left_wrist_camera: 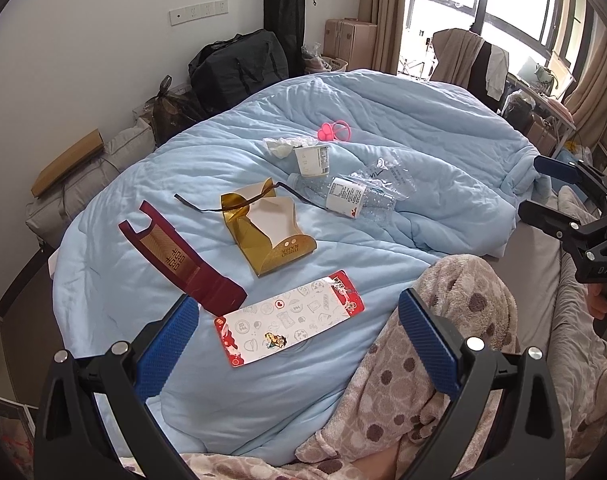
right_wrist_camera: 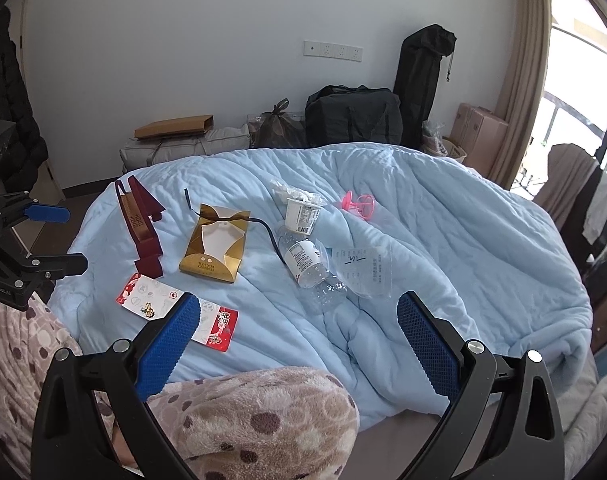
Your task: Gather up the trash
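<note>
Hovering above the near edge of the light blue quilt point(left_wrist_camera: 343, 128), both grippers hold nothing: the left gripper point(left_wrist_camera: 299, 344) has its jaws spread wide, and the right gripper point(right_wrist_camera: 299, 340) is just as wide, each set of blue pads well apart with only bedding between them.

All the trash lies on that quilt. Taking the gold box point(left_wrist_camera: 269, 236) as the landmark: the dark red box sleeve point(left_wrist_camera: 175, 256) sits to its left, the printed card wrapper point(left_wrist_camera: 289, 322) lies nearer the grippers, the dark ribbon point(left_wrist_camera: 223, 206) trails across its far side, and the clear plastic bottle point(left_wrist_camera: 343, 198) lies on its side to the right, overlapping a clear plastic bag point(left_wrist_camera: 391, 172). Beyond the bottle stand a white cup point(left_wrist_camera: 313, 160) and crumpled tissue point(left_wrist_camera: 279, 146); the pink ring toy point(left_wrist_camera: 335, 130) is farther still (perhaps not trash at all).

Likely risks: the flat card wrapper offers no edge, so closing pads may pinch quilt fabric instead; the round bottle could roll or squirt free; the open gold box could crush; no bin is visible in either view
</note>
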Available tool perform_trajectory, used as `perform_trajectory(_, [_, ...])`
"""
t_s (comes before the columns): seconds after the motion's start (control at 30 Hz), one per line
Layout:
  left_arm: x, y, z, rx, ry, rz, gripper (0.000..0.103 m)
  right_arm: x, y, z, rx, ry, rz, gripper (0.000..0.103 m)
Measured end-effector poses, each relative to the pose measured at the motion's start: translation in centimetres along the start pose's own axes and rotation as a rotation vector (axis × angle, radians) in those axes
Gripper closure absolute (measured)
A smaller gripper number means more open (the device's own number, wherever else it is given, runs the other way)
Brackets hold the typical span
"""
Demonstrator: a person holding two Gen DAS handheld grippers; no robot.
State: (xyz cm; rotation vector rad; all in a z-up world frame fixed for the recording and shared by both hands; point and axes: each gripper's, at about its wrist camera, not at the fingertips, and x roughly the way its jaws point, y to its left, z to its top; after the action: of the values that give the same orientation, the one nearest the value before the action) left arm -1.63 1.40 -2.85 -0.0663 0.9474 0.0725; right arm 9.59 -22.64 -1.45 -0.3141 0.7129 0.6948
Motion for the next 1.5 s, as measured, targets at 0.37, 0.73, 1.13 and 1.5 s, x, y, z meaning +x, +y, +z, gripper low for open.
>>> perform_trajectory(0.37, [0.1, -0.2, -0.1, -0.007, 0.005, -0.014, 0.005, 0.0, -0.1, -0.2, 0.019, 0.003, 0.03, 0.007])
perform_trajectory(0.73, [0.4, 0.0, -0.3, -0.016, -0.008, 0.014, 0.005, 0.2, -1.0, -0.2, 0.019, 0.01, 0.007, 0.007])
perform_trajectory(1.13, [1.2, 1.3, -0.3, -0.172, -0.13, -0.099, 0.005, 3.9, -3.6, 0.7, -0.045, 0.057, -0.001, 0.007])
perform_trajectory(1.5, [5.4, 2.7, -0.5, -0.303, -0.006, -0.148, 0.005, 20.9, -8.7, -2.8, -0.218, 0.305, -0.07, 0.023])
